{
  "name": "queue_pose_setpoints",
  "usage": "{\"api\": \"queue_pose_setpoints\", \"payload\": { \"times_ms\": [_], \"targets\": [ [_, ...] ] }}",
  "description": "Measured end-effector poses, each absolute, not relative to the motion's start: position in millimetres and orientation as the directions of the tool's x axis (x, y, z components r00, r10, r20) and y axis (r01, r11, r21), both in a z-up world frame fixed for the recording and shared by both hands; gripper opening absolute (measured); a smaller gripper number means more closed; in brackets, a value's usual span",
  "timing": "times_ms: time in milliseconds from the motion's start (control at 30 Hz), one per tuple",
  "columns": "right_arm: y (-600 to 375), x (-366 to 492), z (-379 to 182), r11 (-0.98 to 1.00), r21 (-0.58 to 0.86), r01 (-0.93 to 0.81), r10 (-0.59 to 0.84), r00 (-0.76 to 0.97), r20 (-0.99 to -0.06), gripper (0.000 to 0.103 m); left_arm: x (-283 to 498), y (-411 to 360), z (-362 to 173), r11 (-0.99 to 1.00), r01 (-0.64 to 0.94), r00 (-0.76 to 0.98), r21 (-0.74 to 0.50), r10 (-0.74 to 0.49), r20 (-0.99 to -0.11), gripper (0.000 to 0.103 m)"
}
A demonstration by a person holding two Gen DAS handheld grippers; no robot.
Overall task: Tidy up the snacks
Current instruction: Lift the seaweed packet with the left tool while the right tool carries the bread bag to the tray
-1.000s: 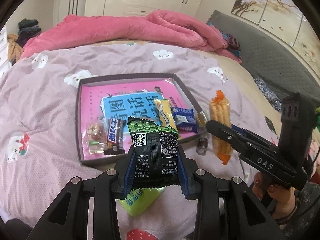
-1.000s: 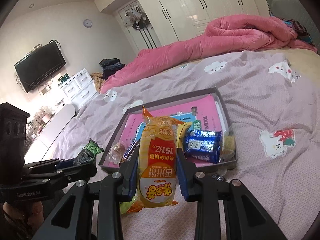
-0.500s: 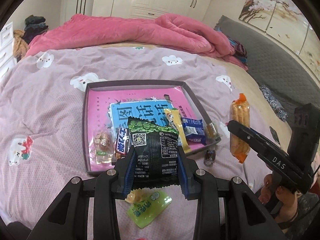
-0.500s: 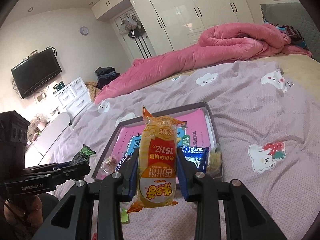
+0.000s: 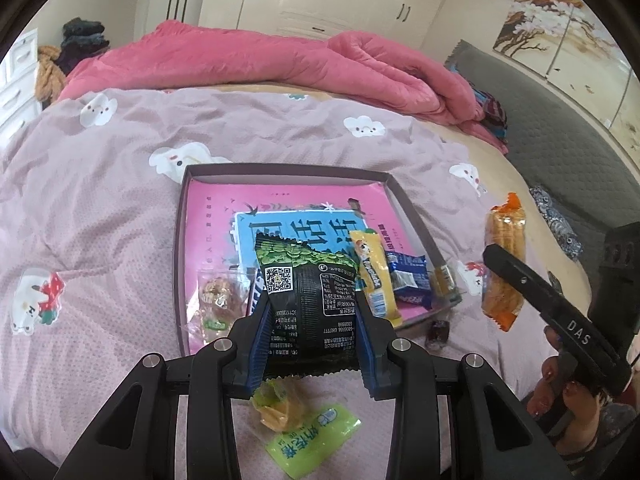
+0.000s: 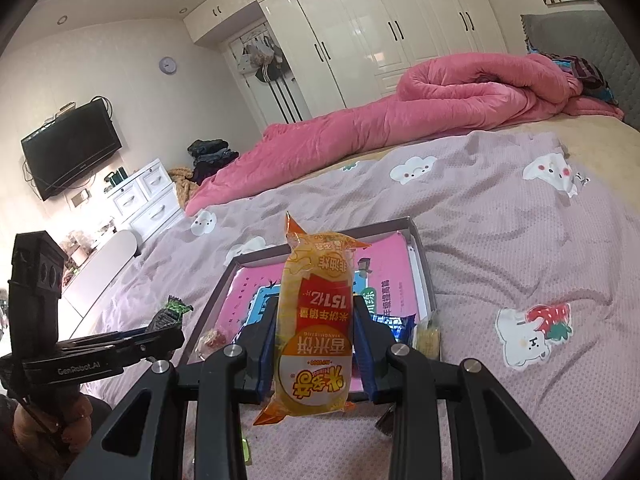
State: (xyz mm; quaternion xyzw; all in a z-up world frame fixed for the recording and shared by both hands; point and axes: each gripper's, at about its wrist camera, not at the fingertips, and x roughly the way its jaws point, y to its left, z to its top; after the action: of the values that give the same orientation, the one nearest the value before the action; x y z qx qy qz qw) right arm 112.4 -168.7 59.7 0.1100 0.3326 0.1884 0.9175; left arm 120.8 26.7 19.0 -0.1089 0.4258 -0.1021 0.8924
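Your left hand-held gripper (image 5: 310, 320) is clamped on a black and green snack packet (image 5: 308, 300), held upright above the near edge of the grey tray (image 5: 180, 240) that lies on the bed (image 5: 100, 220). Your right hand-held gripper (image 6: 316, 344) pinches a long yellow rice-cracker pack (image 6: 316, 328), upright, over the tray's near right corner.

Inside the tray, along its near edge, you have a clear-wrapped sweet (image 5: 218, 296), a yellow stick pack (image 5: 372, 276), a blue wrapper (image 5: 410, 280) and a small yellow packet (image 5: 444, 278) at the right corner, all on a pink printed sheet (image 5: 280, 204).

Off the tray, on the bedspread, a small dark sweet (image 5: 438, 330) lies just beside the near right corner, and a lime-green packet (image 5: 312, 436) lies near the bed's front edge, below your left hand-held gripper.
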Motion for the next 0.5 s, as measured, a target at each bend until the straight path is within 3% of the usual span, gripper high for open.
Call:
{"api": "queue_pose_setpoints", "payload": {
  "times_ms": [500],
  "targets": [
    [-165,128,54,0.911,0.319,-0.261,0.406,0.708,-0.578,0.034,136,27,6,0.966,0.077,0.618,-0.248,-0.242,-0.748,0.039]
  ]
}}
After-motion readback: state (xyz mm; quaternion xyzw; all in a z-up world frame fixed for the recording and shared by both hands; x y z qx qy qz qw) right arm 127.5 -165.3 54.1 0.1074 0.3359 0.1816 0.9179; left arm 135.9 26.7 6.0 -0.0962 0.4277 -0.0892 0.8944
